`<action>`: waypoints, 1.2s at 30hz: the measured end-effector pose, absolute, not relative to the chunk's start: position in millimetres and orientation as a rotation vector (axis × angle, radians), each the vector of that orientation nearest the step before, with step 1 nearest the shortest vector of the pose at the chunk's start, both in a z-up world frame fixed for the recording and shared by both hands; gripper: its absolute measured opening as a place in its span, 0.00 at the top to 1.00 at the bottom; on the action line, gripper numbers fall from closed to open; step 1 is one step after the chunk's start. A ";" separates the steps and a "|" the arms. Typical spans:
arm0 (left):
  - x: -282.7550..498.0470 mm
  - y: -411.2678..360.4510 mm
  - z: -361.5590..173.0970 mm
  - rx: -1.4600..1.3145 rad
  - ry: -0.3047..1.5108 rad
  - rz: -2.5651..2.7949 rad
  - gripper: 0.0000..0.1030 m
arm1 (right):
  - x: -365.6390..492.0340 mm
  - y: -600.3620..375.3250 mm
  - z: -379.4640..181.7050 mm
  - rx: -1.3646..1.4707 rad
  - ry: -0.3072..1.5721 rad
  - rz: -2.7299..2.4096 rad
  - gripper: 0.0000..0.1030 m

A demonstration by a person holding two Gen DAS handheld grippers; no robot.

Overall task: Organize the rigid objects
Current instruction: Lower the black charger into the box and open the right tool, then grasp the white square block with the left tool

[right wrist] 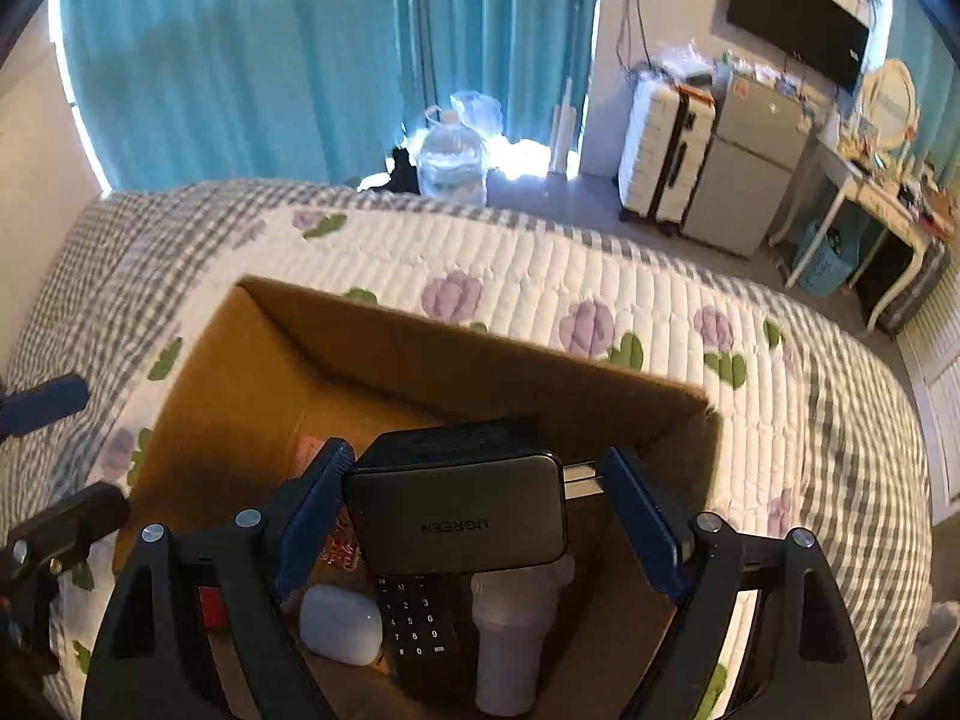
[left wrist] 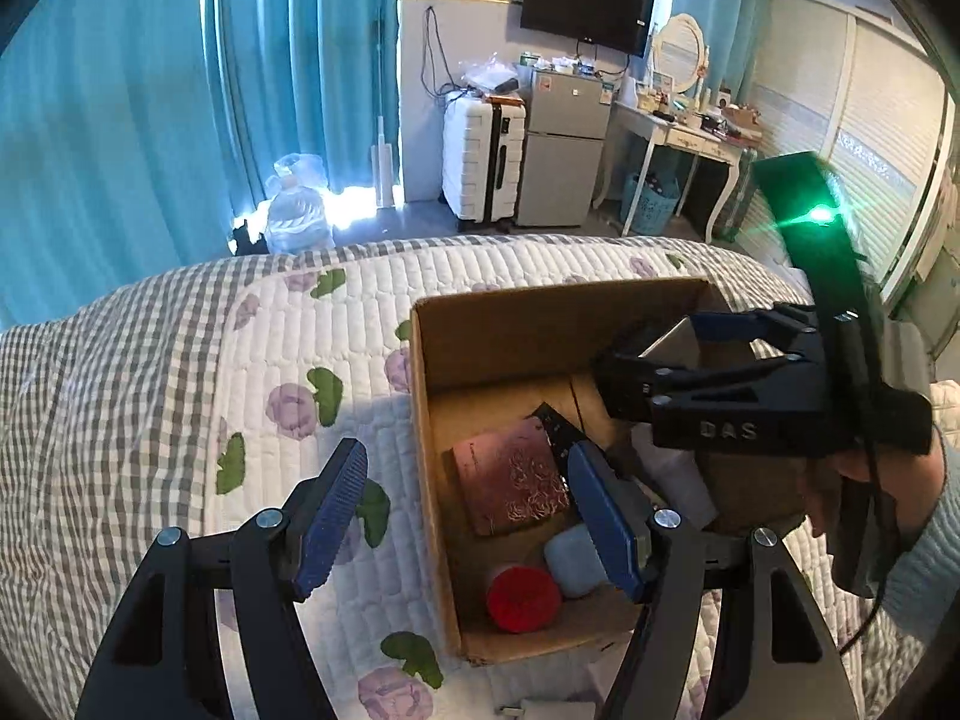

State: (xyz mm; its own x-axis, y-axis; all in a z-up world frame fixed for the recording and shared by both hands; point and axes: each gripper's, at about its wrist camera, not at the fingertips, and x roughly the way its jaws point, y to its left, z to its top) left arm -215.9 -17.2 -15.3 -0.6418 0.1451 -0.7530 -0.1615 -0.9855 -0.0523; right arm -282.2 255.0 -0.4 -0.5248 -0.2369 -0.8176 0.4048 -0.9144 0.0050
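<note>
UGREEN charger [right wrist: 456, 510] held across its width in the right tool [right wrist: 474, 510], dark body face-up with the brand lettering toward the camera, metal prongs [right wrist: 582, 478] poking out at the right pad. Pads spread wide to span the block, left pad against its edge, right pad at the prong end; gripped, judging by how the charger hangs clear above the box contents. Carried over the open cardboard box [right wrist: 198, 396], presumably so it can be lowered among the things already gathered there.

Below it, inside the box: a black keypad remote [right wrist: 414, 630], a pale rounded case [right wrist: 339, 630], a whitish cylindrical bottle [right wrist: 510, 642]. From the left wrist view, also a pinkish patterned booklet [left wrist: 510, 480] lying flat and a red round lid [left wrist: 522, 597] near the front wall. Sorted loosely, flat items on the floor of the box, leaving room toward the far wall for the charger.

Left tool [left wrist: 468, 522] hanging about half open with nothing between its pads, straddling the near-left wall of the box, apparently waiting out of the way. A hand [left wrist: 864, 480] in a light sleeve seen gripping the right tool's handle.

Box resting on a bed under a quilted white cover [left wrist: 288, 348] printed with purple flowers, gingham border at the edges. Beyond: teal curtains [left wrist: 150, 90], a white suitcase [left wrist: 480, 162], a small grey fridge [left wrist: 564, 150], a wall television [left wrist: 585, 6], a white dressing table [left wrist: 690, 132] with an oval mirror, and a large water jug [left wrist: 297, 216] on the floor.
</note>
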 end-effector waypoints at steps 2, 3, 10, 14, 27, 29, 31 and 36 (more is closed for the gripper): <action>-213.3 -17.3 -15.8 -1.237 0.023 2.705 0.30 | -287.3 257.5 -9.6 1.332 0.235 -2.438 0.17; -212.1 -17.6 -15.8 -1.239 0.022 2.705 0.30 | -286.5 257.5 -12.4 1.343 0.233 -2.430 0.17; -193.9 -20.7 -10.7 -1.269 0.005 2.701 0.30 | -266.8 263.8 2.9 1.292 0.215 -2.463 0.14; -173.6 -18.2 -7.6 -1.280 0.021 2.697 0.30 | -248.8 273.8 30.4 1.237 0.165 -2.486 0.14; -98.8 -3.8 -50.1 -1.362 0.062 2.689 0.27 | -96.3 317.5 46.6 1.113 0.206 -2.520 0.08; -93.2 -0.7 -65.3 -1.379 0.062 2.677 0.27 | -83.5 319.1 33.1 1.128 0.202 -2.513 0.08; -90.0 2.3 -83.8 -1.423 0.065 2.652 0.27 | -77.2 320.4 19.7 1.150 0.192 -2.498 0.08; -89.1 7.1 -134.5 -1.527 0.078 2.589 0.27 | -80.8 331.3 -20.2 1.255 0.151 -2.466 0.08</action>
